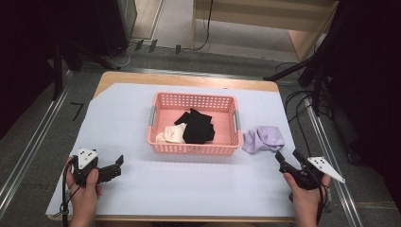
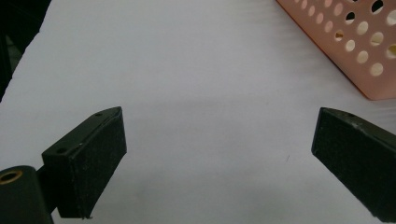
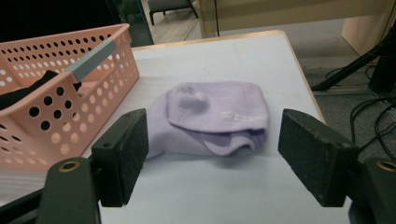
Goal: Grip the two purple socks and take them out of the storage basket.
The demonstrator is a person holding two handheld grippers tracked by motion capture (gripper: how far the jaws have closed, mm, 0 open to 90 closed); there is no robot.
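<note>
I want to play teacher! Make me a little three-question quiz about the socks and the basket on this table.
1. True or false: the purple sock lies inside the pink basket.
2. Which gripper faces the purple sock: A) the left gripper or B) the right gripper?
3. Fill in the missing word: in the basket, a black sock lies next to a ____ one.

Key
1. False. It lies on the table beside the basket, on the right gripper's side.
2. B. Its jaws stand open with the sock just ahead of them and hold nothing yet.
3. Cream. The cream sock touches the black one's left side.
</note>
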